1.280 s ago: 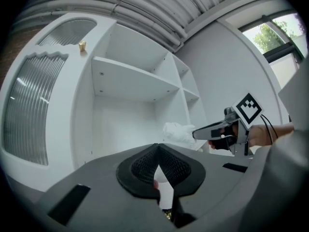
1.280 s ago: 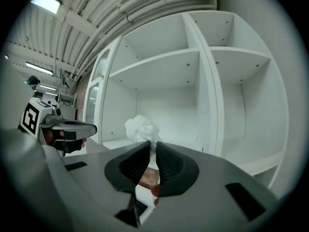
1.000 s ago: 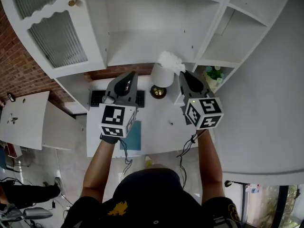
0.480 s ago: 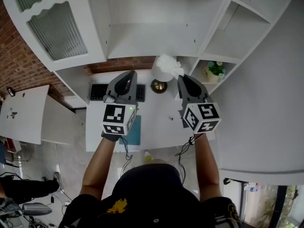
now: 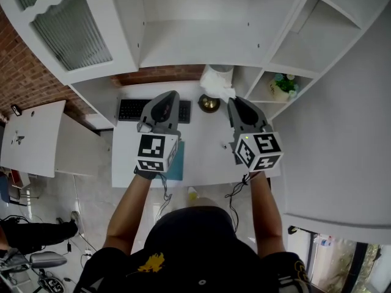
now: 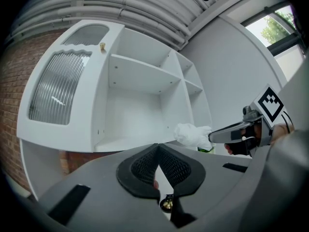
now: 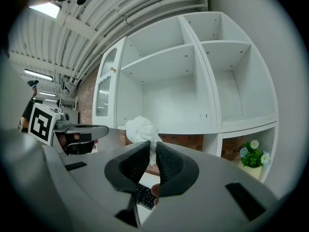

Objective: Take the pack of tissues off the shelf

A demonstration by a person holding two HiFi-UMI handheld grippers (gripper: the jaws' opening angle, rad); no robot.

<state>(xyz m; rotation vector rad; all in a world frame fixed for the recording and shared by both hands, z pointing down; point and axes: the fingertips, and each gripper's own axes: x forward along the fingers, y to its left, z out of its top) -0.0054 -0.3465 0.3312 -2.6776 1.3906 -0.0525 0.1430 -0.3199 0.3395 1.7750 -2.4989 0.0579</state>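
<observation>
Head view: both grippers were held level in front of the white shelf unit point(image 5: 201, 41), above the tabletop point(image 5: 204, 145). The pack of tissues point(image 5: 217, 83), a crumpled white bundle, was seen at the tip of the right gripper point(image 5: 234, 100). It was clear of the shelf board and over the back edge of the tabletop. The left gripper point(image 5: 168, 97) was held alongside, apart from the pack. A keyboard point(image 5: 131, 109) and a small brass-coloured round object point(image 5: 209, 104) were noted on the tabletop. A blue pad point(image 5: 176, 161) was partly covered by the left marker cube. A potted plant point(image 5: 284, 85) was seen in the low right compartment.

Left gripper view: the fingers were seen pressed together at the tips, empty. The pack point(image 6: 192, 134) was seen off to the right at the tip of the right gripper point(image 6: 212, 137), in front of the shelf unit's lower edge. A ribbed-glass cabinet door point(image 6: 60, 93) was seen at left.

Right gripper view: the fingers were clamped on the lower part of the pack point(image 7: 141, 128), with only a narrow slit left between the pads. The bulk of the bundle was seen above the tips. The left gripper point(image 7: 104, 128) was seen at left, the keyboard point(image 7: 145, 195) below and the plant point(image 7: 251, 153) at right.
</observation>
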